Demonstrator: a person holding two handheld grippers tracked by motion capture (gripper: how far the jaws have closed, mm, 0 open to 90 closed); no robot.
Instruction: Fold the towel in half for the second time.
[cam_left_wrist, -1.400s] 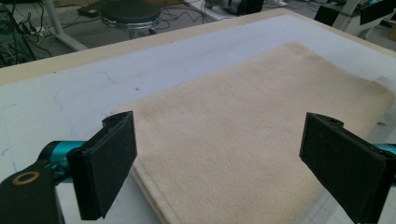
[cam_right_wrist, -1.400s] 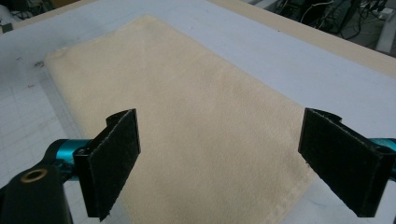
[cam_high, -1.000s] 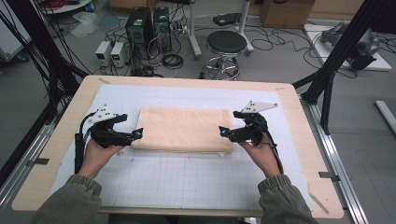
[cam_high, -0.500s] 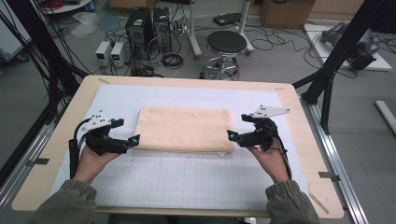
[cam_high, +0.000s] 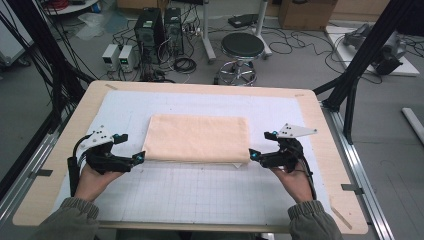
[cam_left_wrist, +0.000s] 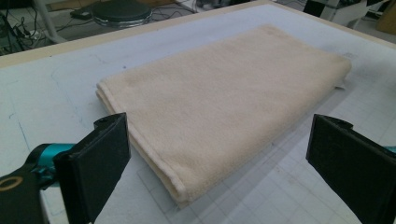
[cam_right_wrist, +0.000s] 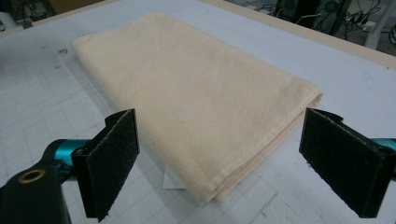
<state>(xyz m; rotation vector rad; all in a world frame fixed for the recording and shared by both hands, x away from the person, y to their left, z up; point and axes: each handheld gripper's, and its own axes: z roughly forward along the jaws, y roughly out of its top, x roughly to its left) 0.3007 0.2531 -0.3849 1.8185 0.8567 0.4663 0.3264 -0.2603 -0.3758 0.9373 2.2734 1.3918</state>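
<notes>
- The folded cream towel (cam_high: 199, 138) lies flat in the middle of the surface (cam_high: 60, 150), on its gridded mat.
- The left tool (cam_high: 135, 158) sits just off the towel's near left corner, jaws wide, holding nothing.
- The right tool (cam_high: 255, 156) sits just off the near right corner, jaws wide and empty.

The folded towel (cam_high: 199, 138) in the middle is a plain pale cream, with no print on it. Under it the mat (cam_high: 200, 190) is a pale bluish white, ruled with a fine grey grid, set on a light wood table (cam_high: 327, 130). The left gripper (cam_high: 132, 161) and right gripper (cam_high: 256, 157) are black with teal joints and grey-white top plates. Both sleeves (cam_high: 67, 220) near us are olive green.
</notes>
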